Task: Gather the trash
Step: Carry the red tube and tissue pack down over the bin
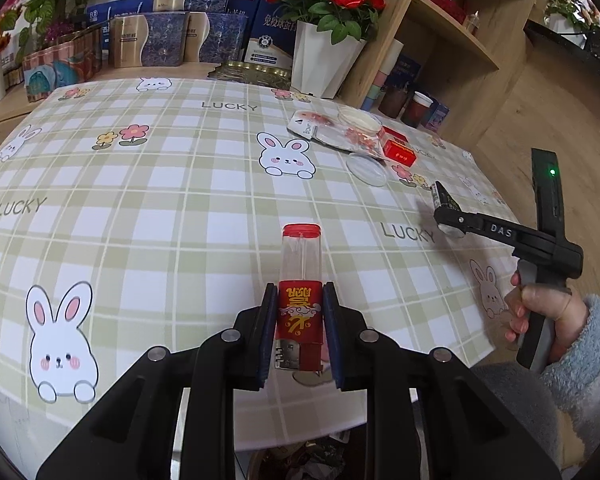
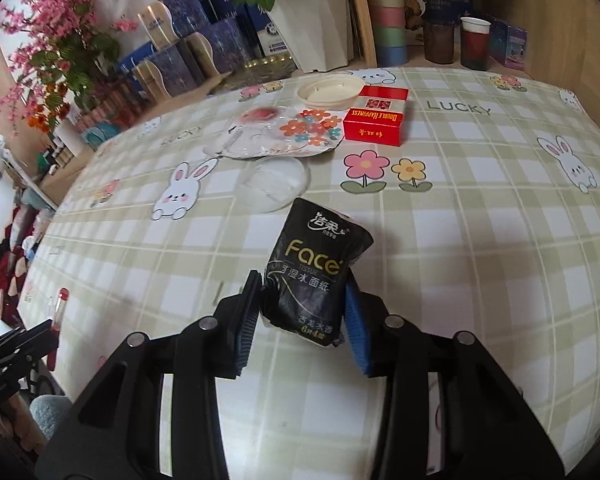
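Left gripper (image 1: 299,308) pinches a red lighter (image 1: 300,300) above the near edge of the checked tablecloth (image 1: 172,200). Right gripper (image 2: 302,312) clamps a black tissue pack (image 2: 310,272) over the table; red cigarette box (image 2: 374,128), flowered wrapper (image 2: 284,136) and clear lid (image 2: 276,184) lie farther back

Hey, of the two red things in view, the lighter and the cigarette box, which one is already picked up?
The lighter: it sits clamped between the left gripper's fingers, while the cigarette box lies on the tablecloth, untouched.
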Demonstrator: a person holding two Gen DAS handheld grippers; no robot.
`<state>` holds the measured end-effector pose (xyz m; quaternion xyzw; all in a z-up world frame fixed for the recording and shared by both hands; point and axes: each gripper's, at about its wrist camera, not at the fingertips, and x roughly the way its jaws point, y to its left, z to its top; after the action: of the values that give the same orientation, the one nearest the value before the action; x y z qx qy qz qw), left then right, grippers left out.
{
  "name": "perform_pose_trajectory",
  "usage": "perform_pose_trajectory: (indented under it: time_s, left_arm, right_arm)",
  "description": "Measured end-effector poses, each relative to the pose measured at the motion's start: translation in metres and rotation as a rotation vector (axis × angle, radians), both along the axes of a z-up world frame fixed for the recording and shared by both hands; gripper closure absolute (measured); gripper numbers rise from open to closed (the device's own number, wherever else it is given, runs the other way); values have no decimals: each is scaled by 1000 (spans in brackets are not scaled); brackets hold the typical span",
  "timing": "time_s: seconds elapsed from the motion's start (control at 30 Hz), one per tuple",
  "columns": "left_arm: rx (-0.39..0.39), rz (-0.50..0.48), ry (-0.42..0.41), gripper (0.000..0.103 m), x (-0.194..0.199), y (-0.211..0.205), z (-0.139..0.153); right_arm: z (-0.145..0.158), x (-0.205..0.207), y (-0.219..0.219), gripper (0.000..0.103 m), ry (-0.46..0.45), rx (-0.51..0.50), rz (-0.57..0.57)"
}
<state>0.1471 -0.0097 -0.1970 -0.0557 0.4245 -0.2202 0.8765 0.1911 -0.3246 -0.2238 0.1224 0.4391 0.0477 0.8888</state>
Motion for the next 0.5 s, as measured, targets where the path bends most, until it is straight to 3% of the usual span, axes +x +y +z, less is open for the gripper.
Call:
perform_pose_trajectory:
  time_s: [0.2,0.5]
  left_arm:
    - [9,-15,-13,81,-23,-2,8]
    - [21,-36,-45,81,-57,-1,18]
  right_arm:
    - [5,-39,10,61,-14,16,29]
    - [18,-95,52,61,-48,-22,178]
